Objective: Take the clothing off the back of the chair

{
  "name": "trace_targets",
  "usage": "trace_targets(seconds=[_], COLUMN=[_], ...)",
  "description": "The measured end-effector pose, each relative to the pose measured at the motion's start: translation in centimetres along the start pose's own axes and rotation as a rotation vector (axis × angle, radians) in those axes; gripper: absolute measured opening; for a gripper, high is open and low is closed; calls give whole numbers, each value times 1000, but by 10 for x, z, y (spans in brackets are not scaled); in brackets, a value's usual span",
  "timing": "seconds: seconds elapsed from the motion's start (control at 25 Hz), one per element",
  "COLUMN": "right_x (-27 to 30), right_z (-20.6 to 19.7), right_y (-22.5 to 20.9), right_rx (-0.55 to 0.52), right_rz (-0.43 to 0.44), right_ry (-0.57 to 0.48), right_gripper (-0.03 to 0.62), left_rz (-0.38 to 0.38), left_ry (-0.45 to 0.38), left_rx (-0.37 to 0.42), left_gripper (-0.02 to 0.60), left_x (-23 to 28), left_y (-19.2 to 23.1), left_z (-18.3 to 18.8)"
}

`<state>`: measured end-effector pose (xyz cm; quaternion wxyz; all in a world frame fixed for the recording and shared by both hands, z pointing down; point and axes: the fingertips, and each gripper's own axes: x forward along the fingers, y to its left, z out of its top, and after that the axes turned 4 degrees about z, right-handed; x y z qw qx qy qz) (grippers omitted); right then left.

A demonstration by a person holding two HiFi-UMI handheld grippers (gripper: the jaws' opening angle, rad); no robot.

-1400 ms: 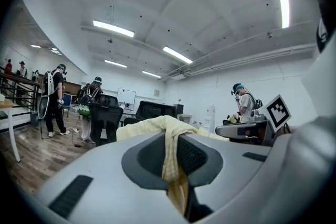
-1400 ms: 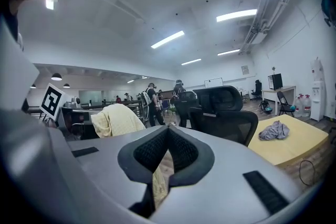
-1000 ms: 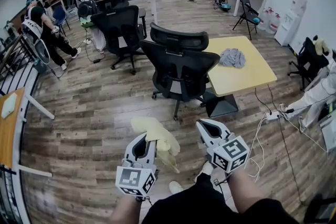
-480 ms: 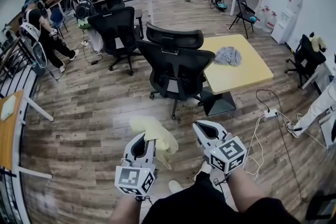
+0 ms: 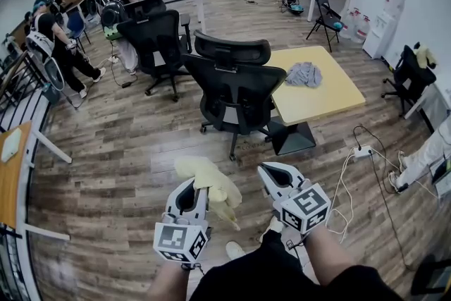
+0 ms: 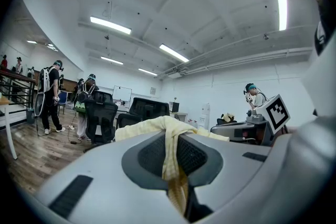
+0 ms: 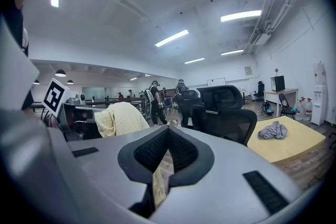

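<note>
The task is judged to be essentially done. A pale yellow garment (image 5: 211, 183) is held by the left tongs (image 5: 192, 187). In the left gripper view the fabric is seen pinched between the two pads, with the jaws drawn narrow on it. A fold lies draped over the top of them and a tail hangs below. The garment is well apart from the black mesh chair (image 5: 236, 91), which stands against the left edge of the yellow counter (image 5: 324, 99). Nothing is seen on the backrest or headrest of that chair, so no clothing is left there to be lifted.

The right tongs (image 5: 271, 173) are held just beside the left. In the right gripper view the jaws are brought together at the tips and nothing is seen gripped between them. The yellow seen through the gap lower down is taken to be the garment hanging beyond, not something held.

A crumpled grey cloth (image 5: 304, 74) lies on the counter near its left edge, toward the far corner, and is touched by neither tongs.

What may be left, as far as can be judged, is only for the yellow garment to be carried off and set down. No place for it is named by the task.
</note>
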<state>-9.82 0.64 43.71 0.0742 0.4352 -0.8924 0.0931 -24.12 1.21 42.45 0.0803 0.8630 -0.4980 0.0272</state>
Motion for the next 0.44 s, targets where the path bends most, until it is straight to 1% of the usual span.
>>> trace_targets(seconds=[0.44], right_x=[-10], right_z=[-3], right_y=[5], right_rx=[-4], right_rz=[8], right_ry=[-2], right_gripper=[11], left_rz=[1], left_ry=[-6], left_rx=[2], left_gripper=[44], left_x=[-7], left_y=[-7], left_z=[0])
